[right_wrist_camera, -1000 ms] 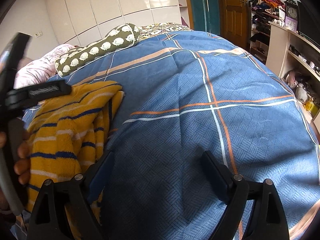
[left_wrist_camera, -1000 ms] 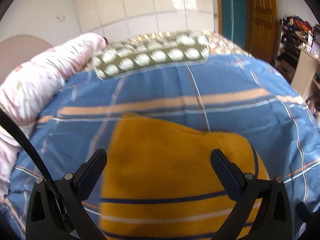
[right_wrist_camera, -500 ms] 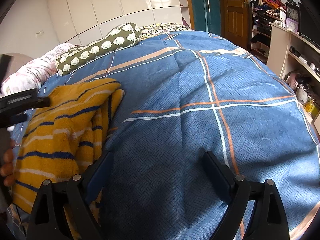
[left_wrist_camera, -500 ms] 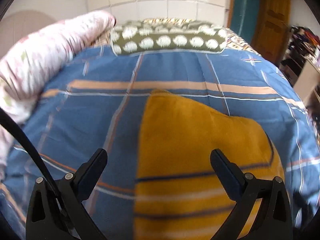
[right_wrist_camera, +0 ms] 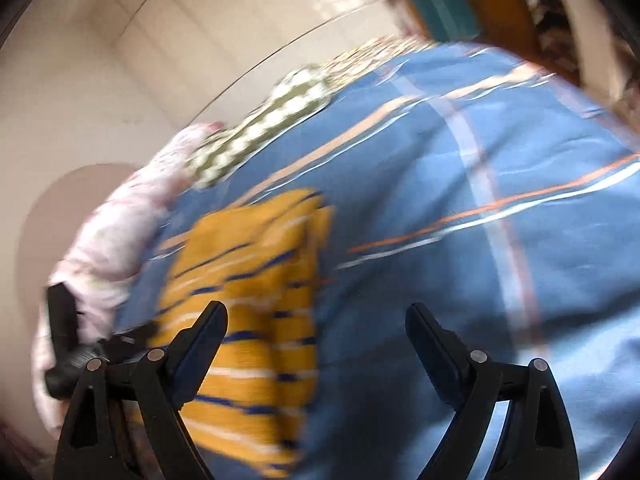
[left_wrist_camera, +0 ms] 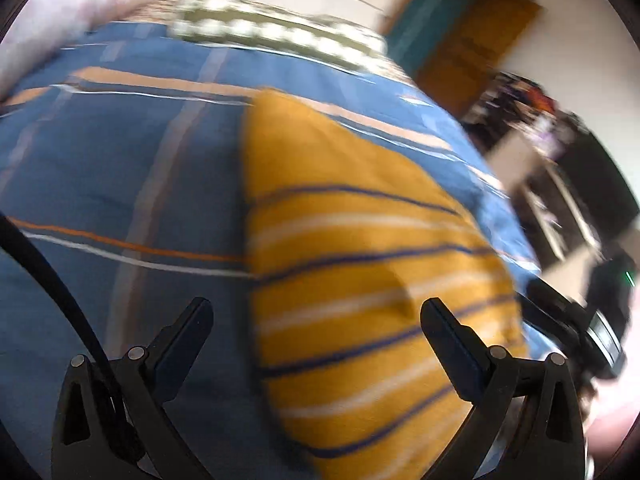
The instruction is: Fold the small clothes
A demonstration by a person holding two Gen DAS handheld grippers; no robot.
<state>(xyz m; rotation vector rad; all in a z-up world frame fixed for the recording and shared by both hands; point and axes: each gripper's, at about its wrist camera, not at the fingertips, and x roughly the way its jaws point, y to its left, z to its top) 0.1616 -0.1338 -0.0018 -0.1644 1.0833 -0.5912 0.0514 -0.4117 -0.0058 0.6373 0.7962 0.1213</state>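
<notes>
Yellow striped garment [left_wrist_camera: 352,264], part-folded on blue plaid bedspread [left_wrist_camera: 120,184]; left tongs [left_wrist_camera: 316,344] and right tongs [right_wrist_camera: 316,344] both apart, empty; risk: a careless grab catches one layer, undoing the fold.

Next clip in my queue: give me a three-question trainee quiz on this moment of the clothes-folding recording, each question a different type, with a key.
1. True or false: the left tongs are shut on the yellow striped garment.
2. Multiple choice: the garment lies on (A) a wooden floor, (B) the blue plaid bedspread, (C) a white towel.
3. Fill in: in the right wrist view, the yellow striped garment sits toward the ____ side of the right tongs.

Key: 1 false, since both pairs of tongs are open and hold nothing; 2 B; 3 left.
</notes>
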